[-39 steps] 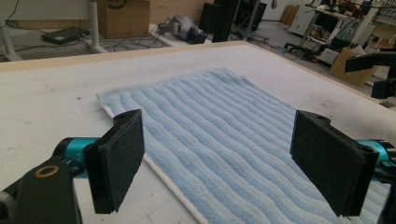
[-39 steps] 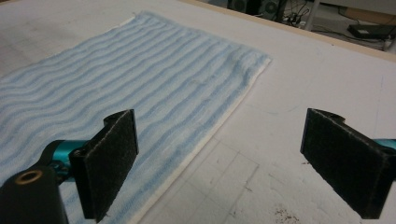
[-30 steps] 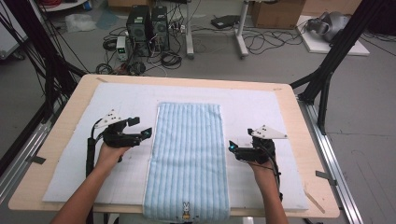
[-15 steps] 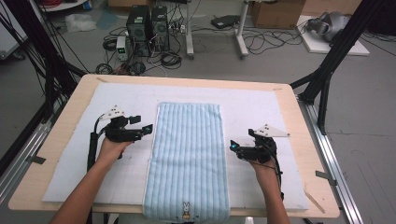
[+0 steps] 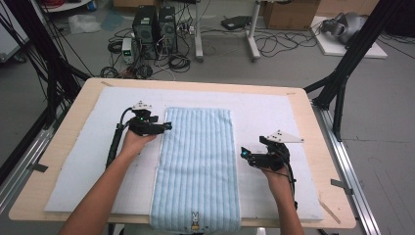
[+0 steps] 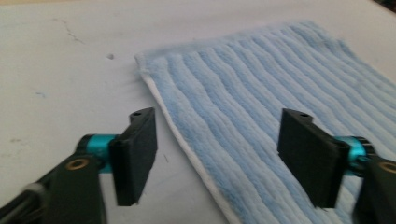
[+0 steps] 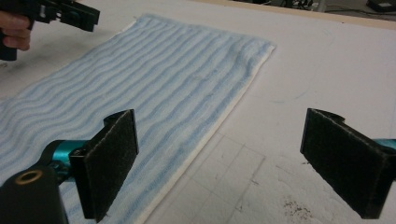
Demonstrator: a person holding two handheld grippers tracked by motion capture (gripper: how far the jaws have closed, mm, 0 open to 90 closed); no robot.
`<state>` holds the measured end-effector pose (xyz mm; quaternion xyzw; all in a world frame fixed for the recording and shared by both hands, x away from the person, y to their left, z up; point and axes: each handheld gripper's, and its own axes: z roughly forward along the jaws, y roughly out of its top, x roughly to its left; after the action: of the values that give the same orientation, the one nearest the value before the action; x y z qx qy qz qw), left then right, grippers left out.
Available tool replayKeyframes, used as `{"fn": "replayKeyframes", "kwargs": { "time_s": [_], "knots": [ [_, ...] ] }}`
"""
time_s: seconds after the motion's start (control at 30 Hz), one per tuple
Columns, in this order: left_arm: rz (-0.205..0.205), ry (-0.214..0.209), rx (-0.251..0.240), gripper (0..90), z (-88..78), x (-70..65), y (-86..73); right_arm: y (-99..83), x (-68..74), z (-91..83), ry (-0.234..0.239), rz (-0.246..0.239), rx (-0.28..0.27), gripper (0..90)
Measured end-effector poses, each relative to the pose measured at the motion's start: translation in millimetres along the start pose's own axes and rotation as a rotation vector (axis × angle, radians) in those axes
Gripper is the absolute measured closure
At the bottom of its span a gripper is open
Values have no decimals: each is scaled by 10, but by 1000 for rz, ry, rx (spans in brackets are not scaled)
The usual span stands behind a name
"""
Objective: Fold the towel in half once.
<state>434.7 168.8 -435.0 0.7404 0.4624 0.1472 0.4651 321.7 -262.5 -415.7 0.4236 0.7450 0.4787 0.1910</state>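
Note:
A light blue striped towel [image 5: 198, 156] lies flat lengthwise on the white mat, with a small rabbit mark at its near end. My left gripper [image 5: 165, 127] is at the towel's left edge near the far corner. In the left gripper view its jaws straddle that white-trimmed edge of the towel [image 6: 261, 84]; they have just been closing, and the pads stand apart from the cloth, so the left gripper [image 6: 217, 154] is open. My right gripper [image 5: 243, 154] rests open at the towel's right edge. In the right gripper view the towel [image 7: 163, 79] runs past the left pad of the right gripper [image 7: 224, 163].
The white mat [image 5: 274, 117] covers most of the wooden table [image 5: 323, 147]. Beyond the far edge the floor holds computer towers [image 5: 154, 24], cables and boxes. Black frame posts [image 5: 342, 78] stand at both sides of the table.
The left hand has moved to the right and farther away, up to the towel's left edge, and its jaws have narrowed. The right hand and the towel have kept still.

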Motion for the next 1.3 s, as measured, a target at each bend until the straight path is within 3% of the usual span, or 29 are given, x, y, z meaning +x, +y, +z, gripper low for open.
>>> {"fn": "replayKeyframes", "kwargs": {
  "time_s": [0.23,0.33,0.4,0.47,0.57,0.67,0.8,0.87,0.97,1.03,1.17,1.3],
  "knots": [
    [4,70,70,405,128,9,-17,-4,3,11,1,4,10,105],
    [65,99,113,477,180,-31,-51,-5,0,21,-1,5,9,104],
    [115,122,114,510,196,-77,-55,-4,5,28,0,0,11,104],
    [154,108,109,578,200,-100,-62,-3,14,36,-3,1,16,104],
    [180,77,111,762,207,-132,-64,2,36,74,-30,-26,29,105],
    [163,65,108,837,213,-137,-65,23,52,137,-20,-17,43,104],
    [92,34,99,854,207,-75,-68,99,-2,281,6,7,56,104],
    [72,27,98,856,207,-65,-69,152,-52,382,14,47,71,104],
    [69,26,96,858,208,-61,-69,245,-101,590,-6,55,124,106],
    [55,19,93,860,209,-52,-70,308,-117,738,-12,59,182,159],
    [40,9,92,862,206,-30,-72,385,-136,972,-8,53,231,251],
    [24,2,85,862,207,-19,-74,389,-169,1135,-67,74,268,374]
  ]
}}
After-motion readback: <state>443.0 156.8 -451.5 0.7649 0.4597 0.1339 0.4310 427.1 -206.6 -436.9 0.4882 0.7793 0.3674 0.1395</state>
